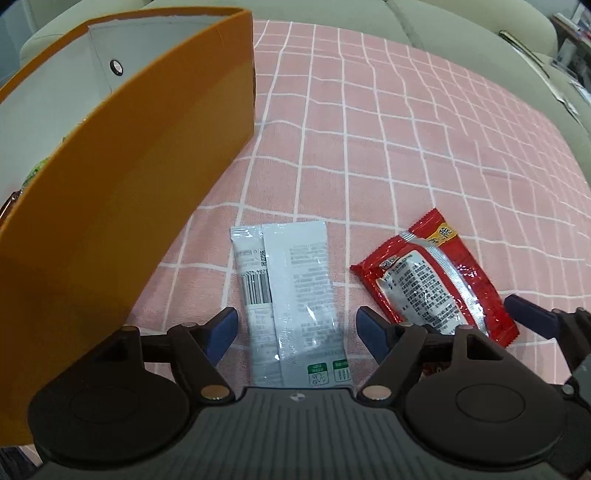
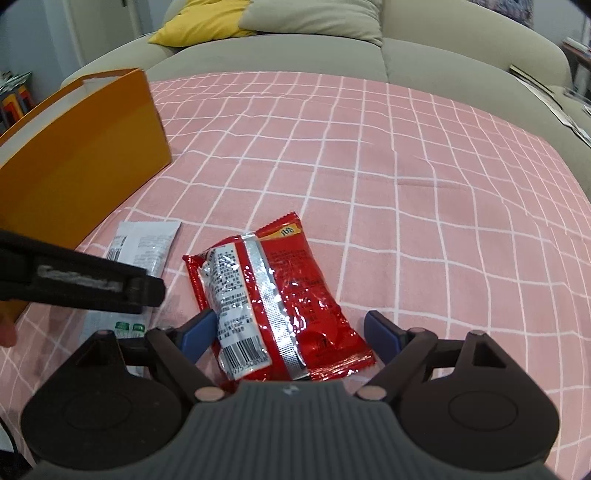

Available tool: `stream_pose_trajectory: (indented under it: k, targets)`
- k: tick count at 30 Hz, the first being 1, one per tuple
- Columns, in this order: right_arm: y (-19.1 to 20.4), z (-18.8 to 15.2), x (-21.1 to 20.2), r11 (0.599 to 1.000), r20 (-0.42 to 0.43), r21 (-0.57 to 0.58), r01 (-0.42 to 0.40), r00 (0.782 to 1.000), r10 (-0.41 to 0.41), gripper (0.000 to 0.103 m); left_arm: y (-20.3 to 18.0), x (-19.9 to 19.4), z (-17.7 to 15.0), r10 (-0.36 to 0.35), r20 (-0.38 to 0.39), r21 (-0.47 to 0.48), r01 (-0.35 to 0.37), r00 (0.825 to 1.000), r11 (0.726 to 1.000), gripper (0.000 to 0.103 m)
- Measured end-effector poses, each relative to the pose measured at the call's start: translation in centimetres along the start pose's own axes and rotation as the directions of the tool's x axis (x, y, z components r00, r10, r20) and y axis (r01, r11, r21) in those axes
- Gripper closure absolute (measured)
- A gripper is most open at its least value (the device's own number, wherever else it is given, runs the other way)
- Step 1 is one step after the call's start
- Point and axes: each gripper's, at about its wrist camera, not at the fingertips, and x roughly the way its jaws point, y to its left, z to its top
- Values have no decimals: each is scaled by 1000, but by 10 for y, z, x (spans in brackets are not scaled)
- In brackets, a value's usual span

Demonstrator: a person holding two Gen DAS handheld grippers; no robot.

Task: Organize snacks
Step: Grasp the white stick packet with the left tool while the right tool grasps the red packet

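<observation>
A white snack packet [image 1: 295, 295] lies flat on the pink checked cloth, print side up. My left gripper [image 1: 297, 325] hangs over its near half, open, one blue fingertip on each side and neither pressing on it. To its right lies a red snack packet [image 2: 273, 295], back side up with a silver seam. My right gripper [image 2: 291, 328] straddles its near end, open; the left pad sits close to the packet's edge. The red packet [image 1: 436, 284] and one blue finger [image 1: 528, 317] of the right gripper also show in the left wrist view. An orange box [image 1: 147, 166] stands at the left.
The pink cloth [image 2: 406, 166] covers a grey sofa seat [image 2: 295, 55], with a yellow cushion [image 2: 207, 22] at the back. The orange box [image 2: 81, 147] is open-topped, white inside, something green [image 1: 37, 170] in it. Papers [image 2: 554, 92] lie on the right armrest.
</observation>
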Motion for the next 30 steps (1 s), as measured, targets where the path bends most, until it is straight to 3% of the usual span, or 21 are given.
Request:
stream_pose_trajectory:
  k: [9,15,17,21,25,30]
  targets:
    - [1,4,5,993,53,-119,-15,998,21,14,-7,1,-1,92,4,50,-92,996,994,19]
    - [-2,10,14,990,42,-125,-62,997,68,13,1,0,0,82,-36,23,-81,996,996,19]
    - [-4,10,15,991,36,-115,-73,996,77,14,3,1,0,72,-45,11,-72,996,997,24]
    - [-3,10,15,990,26,-110,-84,996,88,21,0,1,-1,51,-33,33,-50,998,998,43]
    - [7,8,13,987,17,-137,-81,996,84,33,-3,1,-2,41,-22,62,-40,999,997,46]
    - [11,9,13,989,-15,-120,-82,997,81,35,1,-4,-6,3,-6,91,-2,1000,996,48]
